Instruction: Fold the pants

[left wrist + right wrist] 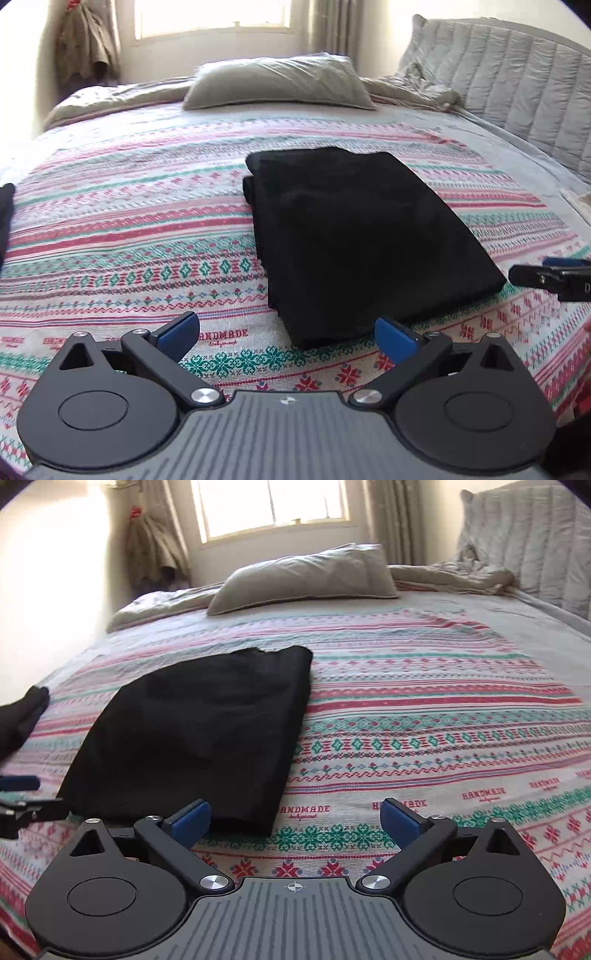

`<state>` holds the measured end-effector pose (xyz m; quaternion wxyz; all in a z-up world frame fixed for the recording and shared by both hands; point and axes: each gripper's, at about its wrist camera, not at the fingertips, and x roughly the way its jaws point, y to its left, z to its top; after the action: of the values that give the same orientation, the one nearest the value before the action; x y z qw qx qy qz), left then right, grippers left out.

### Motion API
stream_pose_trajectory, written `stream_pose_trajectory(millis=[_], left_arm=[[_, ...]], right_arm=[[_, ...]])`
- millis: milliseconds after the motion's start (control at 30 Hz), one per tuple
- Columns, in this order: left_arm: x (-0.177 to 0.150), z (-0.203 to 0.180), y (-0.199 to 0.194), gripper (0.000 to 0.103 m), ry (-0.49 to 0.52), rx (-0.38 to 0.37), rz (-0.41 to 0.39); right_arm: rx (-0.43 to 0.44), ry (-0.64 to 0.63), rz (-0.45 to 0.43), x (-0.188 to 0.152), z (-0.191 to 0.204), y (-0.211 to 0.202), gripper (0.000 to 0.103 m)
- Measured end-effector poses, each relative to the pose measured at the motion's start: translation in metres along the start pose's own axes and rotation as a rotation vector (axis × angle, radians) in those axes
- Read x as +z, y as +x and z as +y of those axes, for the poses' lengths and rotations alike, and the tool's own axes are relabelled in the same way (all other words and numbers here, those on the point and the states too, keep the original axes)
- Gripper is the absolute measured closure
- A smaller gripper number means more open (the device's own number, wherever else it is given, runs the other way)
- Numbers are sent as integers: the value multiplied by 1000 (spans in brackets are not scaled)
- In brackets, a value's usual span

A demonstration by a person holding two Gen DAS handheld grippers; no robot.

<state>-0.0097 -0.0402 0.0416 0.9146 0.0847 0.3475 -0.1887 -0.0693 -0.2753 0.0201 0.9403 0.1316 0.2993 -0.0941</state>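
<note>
I hold both tools spread wide and empty over the patterned bedspread [129, 229]: the black pants [354, 236], folded into a neat rectangle, lie just ahead and right of my left gripper [286, 334] and ahead and left of my right gripper [295, 819]. A careless pass could snag the near edge and undo the fold.

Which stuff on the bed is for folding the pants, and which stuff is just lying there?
For the job:
- folded black fabric pants
- left hand-held gripper, open
- right hand-held gripper, open

Just lying about:
- beige rectangular pillow
- striped red-and-green patterned bedspread
- rumpled beige blanket
- other dark cloth at the left edge
</note>
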Motion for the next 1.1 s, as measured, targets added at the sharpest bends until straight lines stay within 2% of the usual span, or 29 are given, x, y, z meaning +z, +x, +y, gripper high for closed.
stream_pose_trajectory(millis=[100, 267, 367, 533, 767, 1100], left_arm=[[1, -7, -5, 0, -48, 28, -34], [2, -15, 0, 0, -98, 68, 23], [-2, -19, 6, 0, -92, 108, 57], [-7, -23, 5, 0, -72, 197, 38], [-8, -21, 0, 0, -86, 208, 37], [-7, -21, -2, 0, -88, 209, 24]], right_arm=[[-24, 4, 4, 0, 8, -6, 0], [-68, -24, 46, -1, 24, -8, 0], [-64, -34, 47, 0, 29, -7, 0], [-99, -58, 57, -2, 35, 1, 0], [-88, -76, 89, -5, 46, 8, 0], [-93, -90, 82, -9, 50, 9, 0]])
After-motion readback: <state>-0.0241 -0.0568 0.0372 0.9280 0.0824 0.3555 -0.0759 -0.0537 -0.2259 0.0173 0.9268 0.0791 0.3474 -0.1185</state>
